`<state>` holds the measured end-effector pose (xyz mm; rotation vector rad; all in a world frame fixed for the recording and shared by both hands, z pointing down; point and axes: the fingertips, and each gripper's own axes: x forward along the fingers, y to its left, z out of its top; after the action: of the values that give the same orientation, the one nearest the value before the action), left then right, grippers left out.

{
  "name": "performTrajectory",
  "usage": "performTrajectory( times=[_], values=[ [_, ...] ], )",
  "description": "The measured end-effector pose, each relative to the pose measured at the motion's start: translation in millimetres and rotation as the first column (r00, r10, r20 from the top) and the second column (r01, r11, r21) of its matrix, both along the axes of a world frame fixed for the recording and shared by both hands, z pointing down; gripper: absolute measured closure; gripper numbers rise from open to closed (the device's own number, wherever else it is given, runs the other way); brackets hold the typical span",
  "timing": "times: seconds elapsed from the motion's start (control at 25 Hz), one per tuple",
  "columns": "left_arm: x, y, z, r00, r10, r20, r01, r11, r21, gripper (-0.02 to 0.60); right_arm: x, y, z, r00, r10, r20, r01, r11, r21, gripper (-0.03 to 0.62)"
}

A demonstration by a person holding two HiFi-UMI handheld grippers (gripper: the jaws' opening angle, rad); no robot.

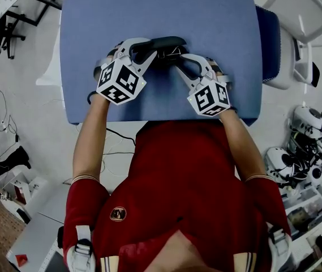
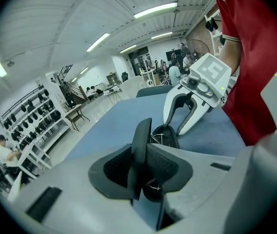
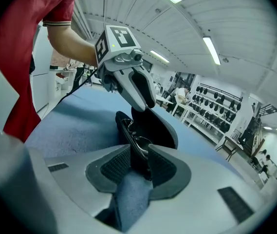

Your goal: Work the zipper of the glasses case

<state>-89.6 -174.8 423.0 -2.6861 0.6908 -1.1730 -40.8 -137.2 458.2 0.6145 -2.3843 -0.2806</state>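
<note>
A black glasses case (image 1: 167, 43) lies unzipped on the blue table (image 1: 217, 33), its two halves spread apart. In the left gripper view my left gripper (image 2: 140, 167) is shut on the raised edge of the lid (image 2: 141, 140), with wire-rimmed glasses (image 2: 161, 139) showing in the shell behind it. In the right gripper view my right gripper (image 3: 139, 167) is shut on the rim of the other half (image 3: 128, 130), and the glasses (image 3: 139, 141) rest inside. In the head view the left gripper (image 1: 144, 50) and right gripper (image 1: 180, 61) flank the case from the near side.
The table's near edge (image 1: 149, 120) runs just ahead of the person's red shirt. A white chair (image 1: 296, 50) stands at the table's right, with cluttered shelves and gear (image 1: 302, 169) on the floor beside it. Cables (image 1: 115, 146) trail at the left.
</note>
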Motion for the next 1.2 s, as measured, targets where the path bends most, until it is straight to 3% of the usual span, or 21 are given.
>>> performTrajectory(
  times=[0.56,0.8,1.0,1.2],
  values=[
    [4.2,40.0,4.3,0.998,-0.012,-0.06,0.011,1.0,-0.015,0.494,2.4,10.2,0.9,1.0,-0.001,0.019,0.001,1.0,0.005,0.487],
    [4.7,49.4,10.9,0.997,-0.022,-0.068,0.02,0.999,-0.037,0.494,7.4,20.2,-9.3,0.998,-0.052,0.03,0.051,0.998,0.045,0.477],
    [6.3,54.5,15.7,0.997,-0.026,-0.072,0.022,0.998,-0.05,0.494,4.3,19.7,-12.1,0.992,-0.124,-0.029,0.126,0.988,0.083,0.434],
    [9.3,59.9,18.3,0.996,-0.03,-0.08,0.026,0.998,-0.059,0.494,0.3,9.5,-8.1,0.967,-0.2,-0.158,0.222,0.966,0.134,0.361]
  ],
)
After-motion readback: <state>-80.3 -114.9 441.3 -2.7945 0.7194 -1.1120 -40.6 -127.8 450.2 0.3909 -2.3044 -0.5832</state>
